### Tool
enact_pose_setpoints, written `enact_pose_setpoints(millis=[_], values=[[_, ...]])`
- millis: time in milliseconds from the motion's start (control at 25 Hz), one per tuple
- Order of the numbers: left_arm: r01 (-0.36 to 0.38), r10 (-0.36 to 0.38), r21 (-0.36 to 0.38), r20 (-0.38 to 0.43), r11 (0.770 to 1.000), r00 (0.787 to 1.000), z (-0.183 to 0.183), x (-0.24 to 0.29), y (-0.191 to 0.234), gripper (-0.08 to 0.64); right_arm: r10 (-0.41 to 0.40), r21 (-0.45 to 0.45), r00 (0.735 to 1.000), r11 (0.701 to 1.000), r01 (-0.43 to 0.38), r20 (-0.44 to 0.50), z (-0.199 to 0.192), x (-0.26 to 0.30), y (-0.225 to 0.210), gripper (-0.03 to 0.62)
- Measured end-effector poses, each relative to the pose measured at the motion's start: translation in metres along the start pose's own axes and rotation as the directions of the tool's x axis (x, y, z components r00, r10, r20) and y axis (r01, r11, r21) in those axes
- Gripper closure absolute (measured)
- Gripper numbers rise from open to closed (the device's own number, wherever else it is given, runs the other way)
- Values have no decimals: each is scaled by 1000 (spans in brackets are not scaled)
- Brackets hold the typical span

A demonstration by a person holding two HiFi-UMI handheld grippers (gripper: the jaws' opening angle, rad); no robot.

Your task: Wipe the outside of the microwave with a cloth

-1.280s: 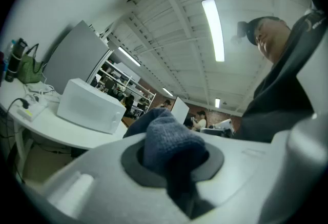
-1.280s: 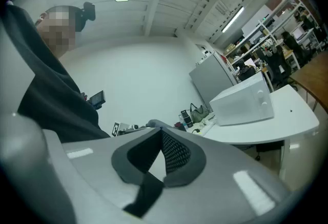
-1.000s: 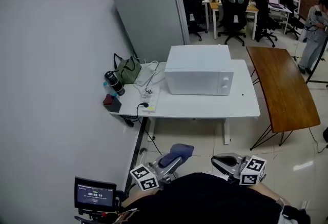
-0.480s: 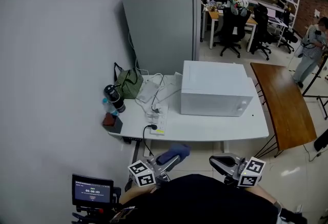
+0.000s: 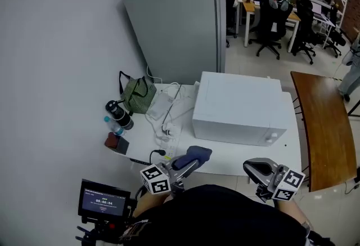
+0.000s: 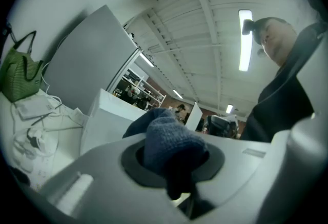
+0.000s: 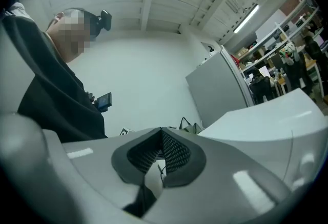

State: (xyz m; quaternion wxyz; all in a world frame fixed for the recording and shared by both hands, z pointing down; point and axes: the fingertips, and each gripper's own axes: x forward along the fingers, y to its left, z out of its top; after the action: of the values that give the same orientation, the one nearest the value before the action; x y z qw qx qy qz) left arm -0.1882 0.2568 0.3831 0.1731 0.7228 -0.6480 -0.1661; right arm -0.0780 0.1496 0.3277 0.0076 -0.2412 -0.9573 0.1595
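Observation:
The white microwave [image 5: 239, 116] stands on the white desk [image 5: 225, 161], its door facing me; it also shows as a white box [image 6: 110, 115] in the left gripper view and a white slab [image 7: 271, 120] in the right gripper view. My left gripper [image 5: 188, 161] is shut on a dark blue cloth [image 5: 194, 154] [image 6: 169, 141], held low over the desk's near edge, left of the microwave's front. My right gripper [image 5: 257, 169] is held near the desk's front edge, jaws shut with nothing between them [image 7: 160, 154].
A green bag [image 5: 136, 94], a black bottle [image 5: 117, 113], a power strip with white cables [image 5: 166, 126] and a dark red box [image 5: 114, 142] lie on the desk's left part. A grey cabinet [image 5: 180, 25] stands behind. A brown table [image 5: 323, 126] is at right.
The view has closed in on the desk; the microwave looks larger and nearer. Both grippers now reach the desk's front edge, the cloth still held in the left one.

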Motion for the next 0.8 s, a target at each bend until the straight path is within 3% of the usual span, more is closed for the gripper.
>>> enact_pose_setpoints(millis=[240, 400, 600, 800], values=[[-123, 118, 81, 61, 989, 991, 72, 32, 54, 500, 61, -91, 997, 994, -57, 41, 70, 17, -90, 588], [-202, 188, 115, 118, 973, 975, 122, 25, 120, 502, 30, -82, 999, 996, -27, 37, 84, 35, -120, 588], [-117, 98, 157, 120, 981, 988, 154, 52, 218, 502, -133, -111, 990, 986, 127, -48, 88, 70, -135, 588], [-31, 28, 150, 27, 988, 999, 163, 97, 318, 502, -293, -83, 953, 954, 287, -70, 78, 99, -132, 588]])
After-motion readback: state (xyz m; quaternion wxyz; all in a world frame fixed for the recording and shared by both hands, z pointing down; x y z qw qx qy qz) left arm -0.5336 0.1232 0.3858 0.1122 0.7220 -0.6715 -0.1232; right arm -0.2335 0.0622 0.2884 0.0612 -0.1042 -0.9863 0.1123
